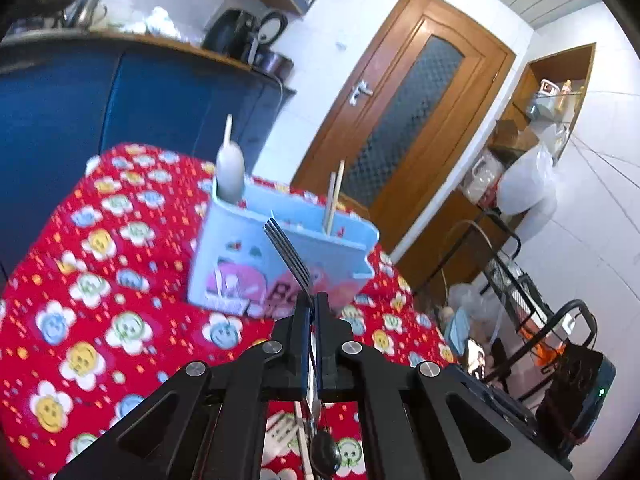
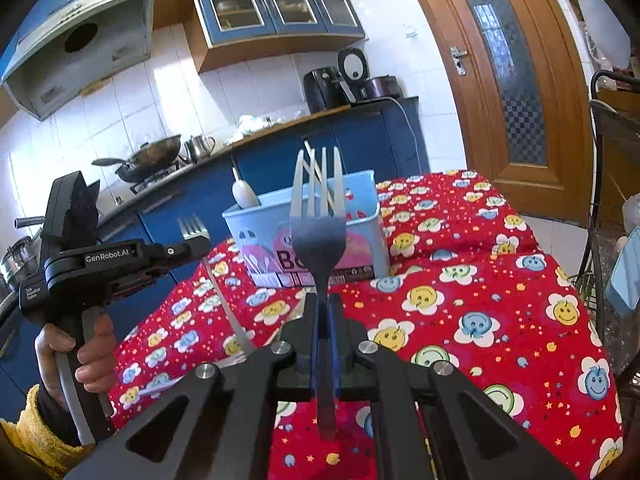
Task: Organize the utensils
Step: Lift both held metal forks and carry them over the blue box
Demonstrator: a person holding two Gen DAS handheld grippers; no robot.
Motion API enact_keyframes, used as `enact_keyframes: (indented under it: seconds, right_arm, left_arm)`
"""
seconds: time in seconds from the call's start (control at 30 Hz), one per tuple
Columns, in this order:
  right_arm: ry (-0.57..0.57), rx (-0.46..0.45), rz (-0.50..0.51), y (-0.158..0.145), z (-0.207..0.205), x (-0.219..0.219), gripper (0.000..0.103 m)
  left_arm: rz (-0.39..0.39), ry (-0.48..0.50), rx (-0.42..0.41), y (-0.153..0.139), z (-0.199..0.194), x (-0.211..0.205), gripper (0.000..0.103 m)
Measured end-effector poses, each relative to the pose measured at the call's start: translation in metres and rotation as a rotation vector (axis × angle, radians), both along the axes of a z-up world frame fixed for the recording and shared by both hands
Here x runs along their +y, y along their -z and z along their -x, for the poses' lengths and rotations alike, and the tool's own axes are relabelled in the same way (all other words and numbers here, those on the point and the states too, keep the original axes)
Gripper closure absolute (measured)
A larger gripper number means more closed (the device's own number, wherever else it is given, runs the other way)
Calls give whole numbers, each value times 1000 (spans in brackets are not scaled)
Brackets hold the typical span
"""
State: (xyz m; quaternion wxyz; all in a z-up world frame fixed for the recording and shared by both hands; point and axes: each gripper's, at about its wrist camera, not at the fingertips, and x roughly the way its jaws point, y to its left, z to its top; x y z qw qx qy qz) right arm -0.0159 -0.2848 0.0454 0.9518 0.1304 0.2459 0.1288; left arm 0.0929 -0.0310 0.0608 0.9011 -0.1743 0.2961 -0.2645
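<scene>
A light blue utensil holder (image 1: 280,264) (image 2: 360,240) stands on the red flowered tablecloth. It holds a white spoon (image 1: 231,168) (image 2: 245,194) and wooden chopsticks (image 1: 334,200). My left gripper (image 1: 313,300) is shut on a metal fork (image 1: 288,252), tines up, just in front of the holder. In the right wrist view the left gripper (image 2: 200,246) and its fork (image 2: 192,227) sit left of the holder. My right gripper (image 2: 323,300) is shut on a second fork (image 2: 318,216), tines up, in front of the holder.
The table with the red cloth (image 2: 480,300) (image 1: 100,300) stands beside blue kitchen cabinets (image 1: 60,112). A wooden door (image 1: 404,120) and a wire rack (image 1: 520,280) with bags lie to the right. A wok (image 2: 152,156) and appliances sit on the counter.
</scene>
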Motion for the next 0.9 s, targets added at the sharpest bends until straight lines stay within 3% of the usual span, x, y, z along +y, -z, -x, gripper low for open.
enact_keyframes:
  seconds: [0.27, 0.7, 0.9]
  right_arm:
    - [10, -26, -17, -3, 0, -3, 97]
    - [23, -44, -24, -3, -3, -8, 97]
    - [34, -47, -12, -4, -4, -11, 97]
  left_arm:
    - [20, -40, -80, -32, -5, 14, 101]
    - [-119, -169, -306, -104, -25, 15, 101]
    - [-196, -230, -373, -112, -43, 5, 101]
